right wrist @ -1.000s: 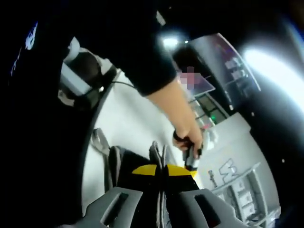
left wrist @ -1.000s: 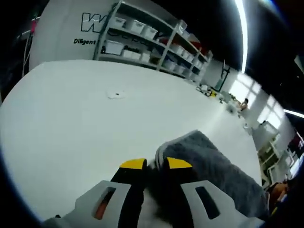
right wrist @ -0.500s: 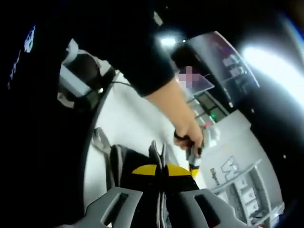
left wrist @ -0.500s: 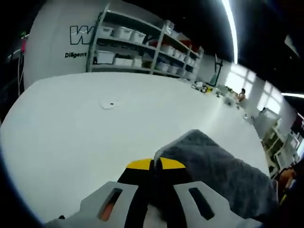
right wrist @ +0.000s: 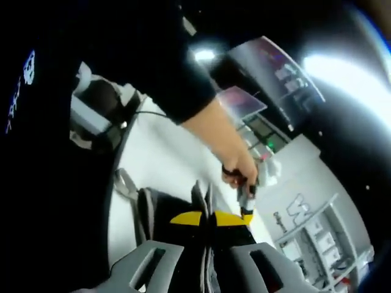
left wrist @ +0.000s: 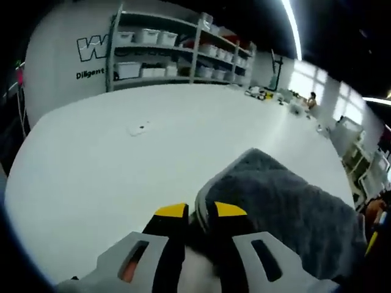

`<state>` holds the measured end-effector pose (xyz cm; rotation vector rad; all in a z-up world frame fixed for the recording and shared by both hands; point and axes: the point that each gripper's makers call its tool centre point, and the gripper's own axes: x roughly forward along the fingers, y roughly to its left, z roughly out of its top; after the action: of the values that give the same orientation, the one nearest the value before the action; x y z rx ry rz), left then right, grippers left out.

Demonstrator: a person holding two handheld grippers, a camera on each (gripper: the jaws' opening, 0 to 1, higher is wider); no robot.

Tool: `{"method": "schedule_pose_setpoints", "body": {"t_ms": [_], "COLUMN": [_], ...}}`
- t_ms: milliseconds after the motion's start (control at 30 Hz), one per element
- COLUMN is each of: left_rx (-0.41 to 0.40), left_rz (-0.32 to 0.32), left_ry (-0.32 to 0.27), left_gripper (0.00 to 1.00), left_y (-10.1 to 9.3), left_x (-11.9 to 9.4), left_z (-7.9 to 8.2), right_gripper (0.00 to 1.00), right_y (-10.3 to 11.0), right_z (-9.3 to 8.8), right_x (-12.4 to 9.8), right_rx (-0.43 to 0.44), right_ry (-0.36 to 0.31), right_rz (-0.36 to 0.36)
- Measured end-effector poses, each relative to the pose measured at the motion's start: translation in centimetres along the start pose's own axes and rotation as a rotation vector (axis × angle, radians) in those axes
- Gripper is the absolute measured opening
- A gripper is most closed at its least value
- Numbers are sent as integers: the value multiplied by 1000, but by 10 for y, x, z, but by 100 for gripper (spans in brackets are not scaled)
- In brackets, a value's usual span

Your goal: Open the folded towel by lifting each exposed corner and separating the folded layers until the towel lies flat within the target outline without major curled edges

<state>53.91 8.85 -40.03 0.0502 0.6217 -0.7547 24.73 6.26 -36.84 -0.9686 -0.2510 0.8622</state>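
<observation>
Left gripper view — bins [left wrist: 131, 69] fill shelves [left wrist: 177, 52]; one grey towel [left wrist: 287, 201] on table [left wrist: 91, 171], both grippers [left wrist: 200, 213] [right wrist: 208, 218] clamped on it.

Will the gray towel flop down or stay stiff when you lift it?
Probably flop: the towel humps in a soft, rounded fold on the table. It looks thick and fuzzy, so the left gripper likely won't slip off its edge.

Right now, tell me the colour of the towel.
Dark grey, plain; the towel shows best in the left gripper view.
</observation>
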Motion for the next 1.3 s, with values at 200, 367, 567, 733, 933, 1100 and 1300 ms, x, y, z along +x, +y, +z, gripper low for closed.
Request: {"method": "schedule_pose_setpoints", "body": {"t_ms": [200, 367, 567, 733, 933, 1100, 1300], "left_rx": [-17, -30, -134, -267, -369, -389, -448], "left_rz": [-14, -32, -59, -113, -111, -111, -90], "left_ry": [-49, -73, -70, -156, -265, -283, -303], "left_gripper": [3, 3, 3, 3, 3, 3, 3], "left_y": [-4, -11, -17, -31, -43, -64, -80], "left_x": [-2, -8, -12, -19, -16, -1, 17], "left_z": [12, 22, 28, 55, 83, 95, 103], "right_gripper": [0, 0, 0, 0, 0, 0, 0], "right_y": [-7, -11, -35, -56, -73, -91, -100], "right_z": [1, 2, 2, -1, -4, -22, -38], "right_x": [-3, -7, -18, -33, -47, -64, -81], "right_rx": [56, 164, 292, 404, 499, 626, 648], "right_ry": [-16, -42, -88, -127, -179, -204, -194], "right_rz": [-29, -34, -93, -165, -225, -320, -382]}}
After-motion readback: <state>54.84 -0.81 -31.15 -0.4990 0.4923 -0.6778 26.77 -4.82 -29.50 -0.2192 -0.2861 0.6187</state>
